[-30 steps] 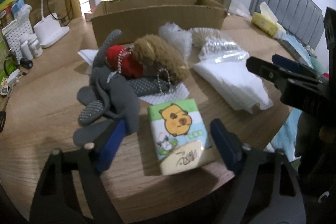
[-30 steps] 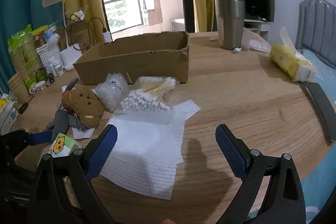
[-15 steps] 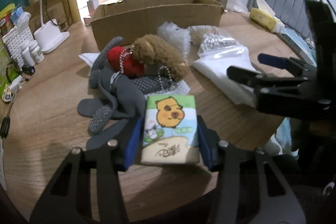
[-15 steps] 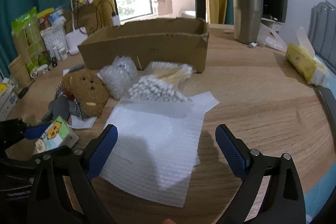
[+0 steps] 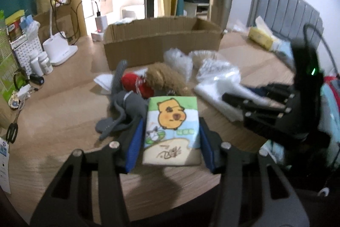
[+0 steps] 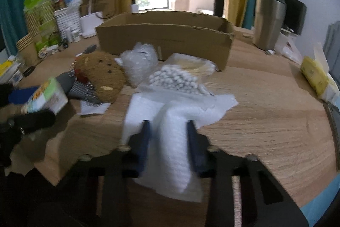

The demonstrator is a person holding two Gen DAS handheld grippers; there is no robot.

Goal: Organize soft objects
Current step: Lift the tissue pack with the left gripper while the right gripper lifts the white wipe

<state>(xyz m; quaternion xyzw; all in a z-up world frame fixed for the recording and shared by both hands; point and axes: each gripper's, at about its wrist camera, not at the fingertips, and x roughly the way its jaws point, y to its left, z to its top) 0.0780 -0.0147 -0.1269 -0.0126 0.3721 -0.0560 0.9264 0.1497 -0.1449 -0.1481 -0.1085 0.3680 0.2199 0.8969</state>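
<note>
My left gripper pinches the capybara-print tissue pack; my right gripper, jaws just closing, squeezes the white foam sheet. The far brown cardboard box shows nothing inside; all sorting remains.

The left gripper fills the lower centre of its frame, angled downward, its blue pads clamped on both sides of a tissue pack. The right gripper sits low in its own frame, jaws having just been closing, pads now pinching a bunched white foam sheet.
</note>
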